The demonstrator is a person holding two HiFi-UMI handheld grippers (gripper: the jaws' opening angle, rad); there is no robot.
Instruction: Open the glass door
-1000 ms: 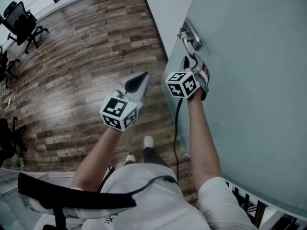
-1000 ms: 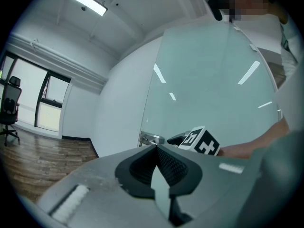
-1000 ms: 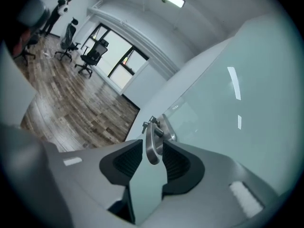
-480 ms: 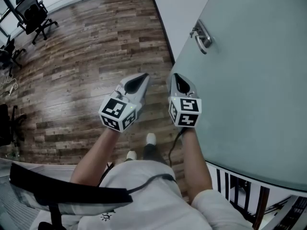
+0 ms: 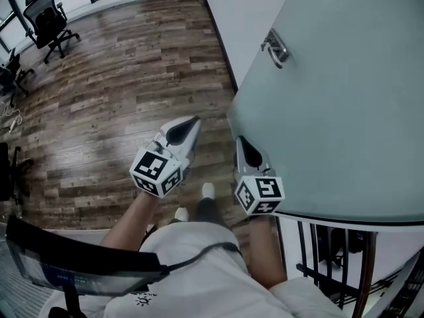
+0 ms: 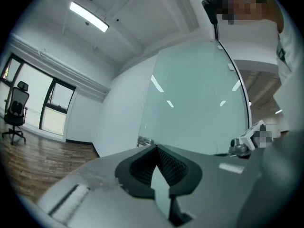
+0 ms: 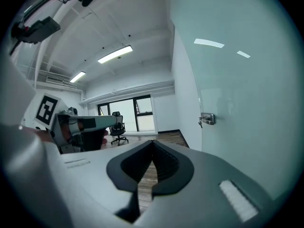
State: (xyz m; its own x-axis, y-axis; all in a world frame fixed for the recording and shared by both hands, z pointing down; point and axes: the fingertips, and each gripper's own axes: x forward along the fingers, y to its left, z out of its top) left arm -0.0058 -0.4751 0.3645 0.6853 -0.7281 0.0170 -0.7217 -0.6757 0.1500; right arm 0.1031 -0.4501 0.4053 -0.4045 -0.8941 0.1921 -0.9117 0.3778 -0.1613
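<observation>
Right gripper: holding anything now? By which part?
Nothing held. The right gripper is shut and empty, apart from the door handle on the glass door; the left gripper likewise.

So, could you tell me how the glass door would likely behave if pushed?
The glass door is one large frosted pane, so probably stiff and heavy to swing. Its face looks smooth, so contact would likely slip; the handle seems surer.
</observation>
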